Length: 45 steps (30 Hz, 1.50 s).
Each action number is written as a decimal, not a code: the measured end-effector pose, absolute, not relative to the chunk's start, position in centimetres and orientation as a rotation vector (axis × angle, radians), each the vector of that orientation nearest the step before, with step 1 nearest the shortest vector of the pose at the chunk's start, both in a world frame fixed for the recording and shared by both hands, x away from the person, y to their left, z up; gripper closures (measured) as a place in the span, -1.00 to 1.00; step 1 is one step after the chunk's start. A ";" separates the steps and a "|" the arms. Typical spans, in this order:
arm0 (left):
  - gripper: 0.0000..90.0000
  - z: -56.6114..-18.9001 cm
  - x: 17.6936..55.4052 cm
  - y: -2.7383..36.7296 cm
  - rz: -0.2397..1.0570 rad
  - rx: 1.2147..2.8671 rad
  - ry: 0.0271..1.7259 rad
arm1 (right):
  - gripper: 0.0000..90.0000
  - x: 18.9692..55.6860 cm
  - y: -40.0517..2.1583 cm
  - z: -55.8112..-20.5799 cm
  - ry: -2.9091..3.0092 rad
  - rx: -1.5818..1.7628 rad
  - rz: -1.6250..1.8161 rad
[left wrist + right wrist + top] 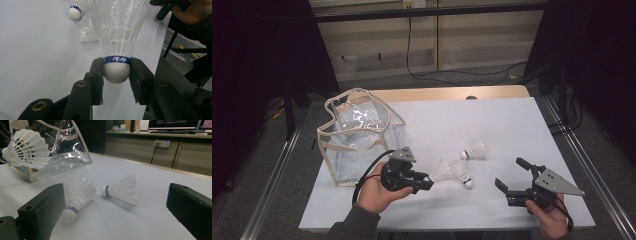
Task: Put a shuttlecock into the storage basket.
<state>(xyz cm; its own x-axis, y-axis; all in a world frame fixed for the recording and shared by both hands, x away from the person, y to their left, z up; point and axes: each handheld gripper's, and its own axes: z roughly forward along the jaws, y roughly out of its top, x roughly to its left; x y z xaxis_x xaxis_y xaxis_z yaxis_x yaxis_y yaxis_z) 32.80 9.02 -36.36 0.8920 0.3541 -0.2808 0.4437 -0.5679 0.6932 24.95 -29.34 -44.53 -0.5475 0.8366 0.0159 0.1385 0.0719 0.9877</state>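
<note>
Nearest you, your right gripper [507, 176] rests with fingers wide and empty. Your left gripper [430, 183] grips a shuttlecock [116, 45] by its cork. Two shuttlecocks [463, 173] lie on the tabletop [502, 125]; the clear bag [359, 137] far left looks empty, so packing has barely begun.

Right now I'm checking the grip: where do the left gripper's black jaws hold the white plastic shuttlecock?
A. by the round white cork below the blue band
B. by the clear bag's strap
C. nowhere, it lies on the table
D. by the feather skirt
A: in the left gripper view, the left gripper pinches the white plastic shuttlecock on both sides of its round cork.
</note>
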 end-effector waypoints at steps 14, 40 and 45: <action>0.45 -34.9 33.2 9.3 -0.116 2.237 0.575 | -0.96 25.0 -29.2 -44.6 1.768 0.975 1.530; 0.45 -32.2 34.0 9.0 -0.102 2.249 0.591 | -0.96 24.9 -29.0 -44.5 1.770 0.962 1.545; 0.45 -31.8 34.2 8.8 -0.107 2.244 0.601 | -0.97 24.9 -29.1 -44.5 1.771 0.964 1.544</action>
<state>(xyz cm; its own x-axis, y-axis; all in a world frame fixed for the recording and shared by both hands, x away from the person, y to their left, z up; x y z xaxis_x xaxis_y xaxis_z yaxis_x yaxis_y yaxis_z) 34.24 8.85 -31.81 0.8840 0.3866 -0.2628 0.4536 -0.5728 0.6828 24.92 -29.07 -44.53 -0.5615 0.8270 0.0259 0.1385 0.0631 0.9883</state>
